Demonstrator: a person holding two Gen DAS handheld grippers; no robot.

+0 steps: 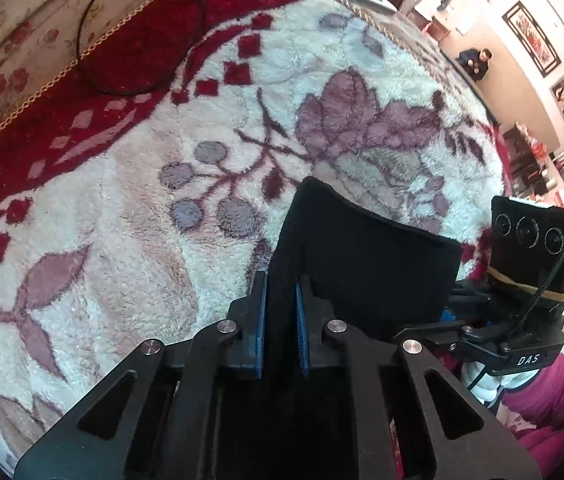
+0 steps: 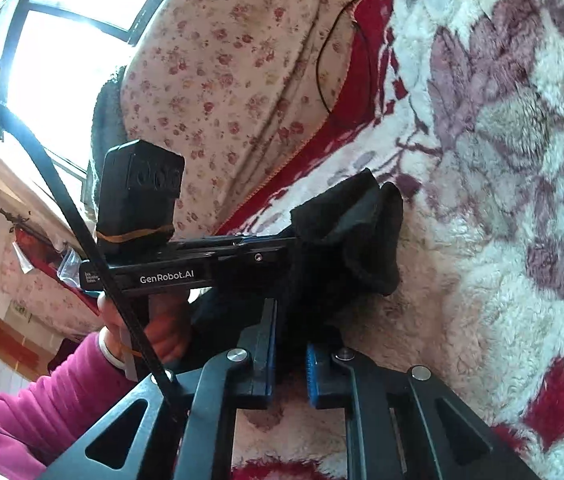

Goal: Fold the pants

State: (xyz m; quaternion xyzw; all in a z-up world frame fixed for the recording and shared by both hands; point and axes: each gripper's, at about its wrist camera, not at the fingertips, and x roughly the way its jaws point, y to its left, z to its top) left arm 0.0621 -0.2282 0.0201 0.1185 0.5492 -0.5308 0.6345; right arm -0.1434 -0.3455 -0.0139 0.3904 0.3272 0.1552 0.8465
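My left tongs [image 1: 281,284] are pinching the black fleece pants [image 1: 362,248]: the blue-padded fingers [image 1: 259,320] are standing close together with a dark fold of the cloth running down between them. My right tongs [image 2: 290,324] are doing likewise, their blue pads [image 2: 312,372] drawn in on a hanging edge of the same black cloth, which is filling the narrow gap between them.

Just ahead of the left tongs, the pants are rising as a short, upright fold with a rounded top edge, bunching toward the right, where the other tool is sitting close beside them. Seen from the right wrist, the cloth is puffing out in a crumpled lump just beyond the fingertips, and the left tool's black body is crossing the view just to the left of that lump, a hand [image 2: 162,332] in a magenta sleeve [image 2: 34,404] gripping its handle.

Under and beyond both tongs, the white plush blanket with mauve flowers and a red border [image 1: 130,208] is spreading out. Farther off from the left tongs, a thin black cord [image 1: 142,32] is looping over the red border, and a cream quilt with small red flowers [image 2: 234,80] is lying past it.

Well beyond the left tongs, to the right, framed pictures [image 1: 532,40] are hanging on a wall.
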